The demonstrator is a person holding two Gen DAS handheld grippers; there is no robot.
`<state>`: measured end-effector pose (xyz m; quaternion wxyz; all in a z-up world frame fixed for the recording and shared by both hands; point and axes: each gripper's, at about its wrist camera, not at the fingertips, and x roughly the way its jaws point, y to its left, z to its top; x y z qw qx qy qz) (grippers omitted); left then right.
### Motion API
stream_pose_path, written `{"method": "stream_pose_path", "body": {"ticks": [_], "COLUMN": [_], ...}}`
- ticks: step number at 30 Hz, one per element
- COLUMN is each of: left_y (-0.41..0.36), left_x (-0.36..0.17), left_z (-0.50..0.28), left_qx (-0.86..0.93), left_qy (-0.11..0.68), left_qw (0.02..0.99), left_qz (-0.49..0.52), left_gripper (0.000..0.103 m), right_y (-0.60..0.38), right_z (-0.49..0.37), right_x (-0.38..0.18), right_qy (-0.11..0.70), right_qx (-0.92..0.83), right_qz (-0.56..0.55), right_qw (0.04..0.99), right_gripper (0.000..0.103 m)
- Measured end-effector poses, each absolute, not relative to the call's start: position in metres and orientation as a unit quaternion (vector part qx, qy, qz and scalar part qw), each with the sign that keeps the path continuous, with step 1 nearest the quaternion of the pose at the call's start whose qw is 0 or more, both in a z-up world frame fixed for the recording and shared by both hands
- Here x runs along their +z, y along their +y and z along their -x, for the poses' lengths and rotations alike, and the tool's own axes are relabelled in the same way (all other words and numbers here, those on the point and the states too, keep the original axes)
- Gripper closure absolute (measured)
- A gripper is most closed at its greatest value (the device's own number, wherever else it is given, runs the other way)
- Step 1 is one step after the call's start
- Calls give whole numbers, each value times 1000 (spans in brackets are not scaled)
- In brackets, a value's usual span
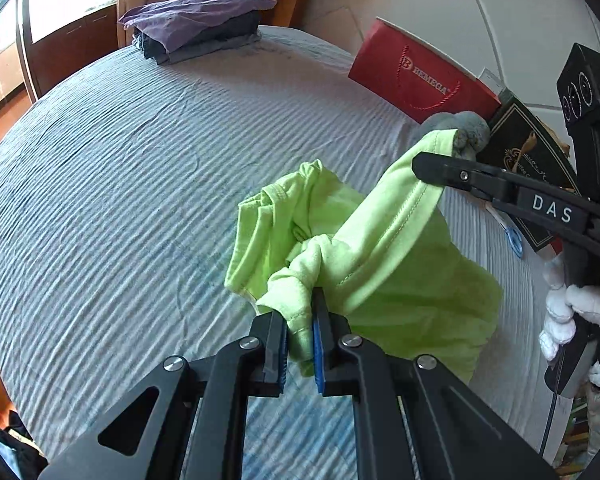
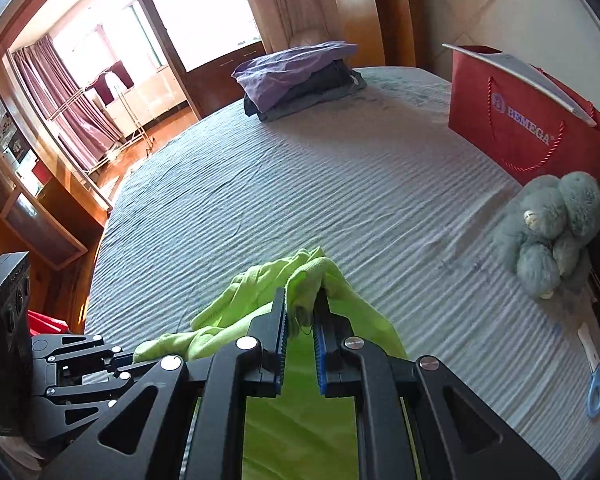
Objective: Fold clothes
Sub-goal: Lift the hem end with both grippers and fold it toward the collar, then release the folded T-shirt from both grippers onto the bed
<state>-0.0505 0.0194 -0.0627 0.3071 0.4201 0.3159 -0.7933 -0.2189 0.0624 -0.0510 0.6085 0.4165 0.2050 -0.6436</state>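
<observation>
Broadly, we see a bed (image 1: pixel 120 152) with a blue-and-white striped sheet filling most of both frames. In the lower centre of each view lies a lime-green shirt (image 1: pixel 380 272), bunched and partly lifted off the sheet.

In the upper left of the left wrist view sits a stack of folded clothes (image 1: pixel 196 28), a purple garment on top, at the far edge of the bed. At the upper right a red paper bag (image 1: pixel 416 76) with rope handles leans against the white wall. Just below it, at the right edge of the right wrist view, a grey-blue plush toy (image 2: pixel 552 232) rests on the sheet.

We hold the left gripper (image 1: pixel 300 344) at the bottom centre of its own frame; its fingers pinch a bunched fold of the shirt. The right gripper (image 2: pixel 300 344) likewise has its fingers closed on a gathered fold of the green cloth; in the left wrist view its tip meets the shirt's stitched hem at the right of the frame, gripped by a white-gloved hand (image 1: pixel 580 312).

Small blue scissors (image 2: pixel 599 390) lie on the sheet at the lower right of the right wrist view.
</observation>
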Motion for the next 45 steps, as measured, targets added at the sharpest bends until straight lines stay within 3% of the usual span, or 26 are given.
{"method": "stream_pose_path", "body": {"ticks": [3,5,6,7,10,15,24,28,30,35,37,40,42,44,45], "left_y": [-12,-19,-20,-16,-5,9,30,17,7,-22,-30,-37,-45,-52,-56], "left_x": [-82,-90,-91,-87,-72,-41,-67,-80,-90,-113,-112,-87,-69,-71,-72], "left_z": [53,57,58,57,50,39,64,81,90,92,91,93,104,127,139], "left_qx": [-784,-781,-782,-786,-800,-818,-814,-821,-824,-821,-817,-832,-848,-847,-846], "left_qy": [312,302,294,287,265,252,196,167,157,139,147,138,124,110,103], "left_qw": [308,295,290,287,286,281,259,222,192,142,116,78,73,74,74], "left_qz": [-439,-460,-467,-466,-456,-434,-482,-499,-510,-535,-546,-532,-511,-515,-517], "left_gripper": [87,69,67,62,23,23,28,50,61,56,55,55,51,45,45], "right_y": [32,25,31,36,68,138,224,217,209,197,204,220,233,240,241], "right_z": [219,222,224,226,230,228,200,191,189,180,174,175,182,195,202], "right_x": [-70,-76,-74,-72,-62,-64,-101,-101,-101,-133,-132,-117,-101,-92,-91], "right_qy": [214,209,201,193,185,185,164,136,113,78,74,48,18,-10,-21], "right_qx": [-646,-656,-661,-665,-680,-693,-702,-700,-713,-718,-731,-741,-766,-783,-787], "right_qz": [-433,-440,-440,-439,-434,-450,-507,-517,-516,-564,-564,-570,-548,-536,-534], "right_qw": [591,577,574,572,562,532,473,474,461,399,378,350,334,315,308], "right_gripper": [89,69,52,40,38,37,39,69,68,70,77,76,73,48,26]}}
